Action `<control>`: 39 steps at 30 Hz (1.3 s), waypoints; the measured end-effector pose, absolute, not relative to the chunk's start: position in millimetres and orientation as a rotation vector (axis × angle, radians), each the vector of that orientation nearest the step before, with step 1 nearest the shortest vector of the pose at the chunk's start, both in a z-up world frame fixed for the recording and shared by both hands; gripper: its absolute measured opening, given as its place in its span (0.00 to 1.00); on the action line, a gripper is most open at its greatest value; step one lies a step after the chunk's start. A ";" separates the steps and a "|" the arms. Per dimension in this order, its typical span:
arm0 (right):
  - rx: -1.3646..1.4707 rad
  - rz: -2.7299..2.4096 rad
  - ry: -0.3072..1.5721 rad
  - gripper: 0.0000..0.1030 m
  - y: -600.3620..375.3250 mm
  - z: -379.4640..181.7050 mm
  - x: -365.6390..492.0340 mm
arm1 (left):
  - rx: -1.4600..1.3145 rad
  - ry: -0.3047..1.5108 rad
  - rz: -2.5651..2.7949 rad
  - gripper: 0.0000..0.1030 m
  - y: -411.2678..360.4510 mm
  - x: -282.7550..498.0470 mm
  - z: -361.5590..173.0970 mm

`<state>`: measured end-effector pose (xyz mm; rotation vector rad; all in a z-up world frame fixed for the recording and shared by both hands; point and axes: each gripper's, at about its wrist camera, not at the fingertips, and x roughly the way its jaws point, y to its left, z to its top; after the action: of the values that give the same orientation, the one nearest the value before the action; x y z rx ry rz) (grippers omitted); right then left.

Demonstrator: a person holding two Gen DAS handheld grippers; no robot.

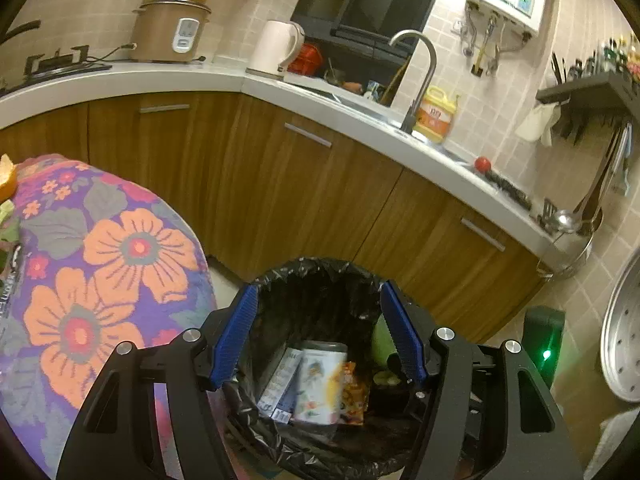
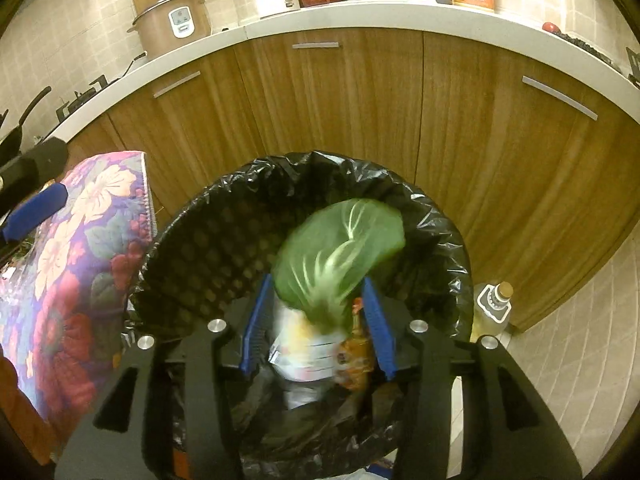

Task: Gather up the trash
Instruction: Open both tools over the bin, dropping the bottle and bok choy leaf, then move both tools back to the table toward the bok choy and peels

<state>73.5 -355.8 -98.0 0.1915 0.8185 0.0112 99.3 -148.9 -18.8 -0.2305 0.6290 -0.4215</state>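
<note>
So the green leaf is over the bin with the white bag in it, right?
Nearly. The green leaf is over the bin, but the bag lining it is black, not white. The right wrist view shows this best.

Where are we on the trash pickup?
Done: a can and wrappers lie in the bin. In hand: a blurred green leaf sits between the right gripper's spread jaws over the bin. Left gripper is open, empty. Left: scraps at the floral cloth's edge.

Left gripper point(image 1: 316, 334) and right gripper point(image 2: 318, 326) both gape, angled downward.
</note>
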 end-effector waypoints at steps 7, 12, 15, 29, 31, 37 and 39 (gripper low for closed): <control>0.201 0.010 0.819 0.41 -352.8 -90.2 69.4 | -0.262 0.591 -0.423 0.61 -130.9 87.6 -2.1; 0.195 0.032 0.785 0.41 -337.5 -73.6 61.3 | -0.283 0.566 -0.425 0.61 -113.3 76.5 10.9; 0.182 0.059 0.736 0.41 -319.0 -54.9 56.9 | -0.293 0.532 -0.409 0.61 -95.6 67.6 23.9; 0.119 0.314 0.538 0.42 -179.6 26.5 71.3 | -0.265 0.346 -0.133 0.70 63.4 26.9 81.5; 0.097 0.342 0.538 0.44 -157.2 29.1 75.8 | -0.248 0.342 -0.076 0.70 91.1 24.9 82.4; 0.033 0.425 0.547 0.45 -97.0 29.3 82.8 | -0.217 0.338 0.100 0.70 161.0 18.4 75.1; 0.004 0.451 0.554 0.45 -75.6 27.8 84.6 | -0.229 0.342 0.129 0.70 178.6 18.5 73.2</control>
<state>84.6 -75.6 27.8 0.0041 0.5541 0.4514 18.5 178.6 73.2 -0.2294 0.3420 0.1286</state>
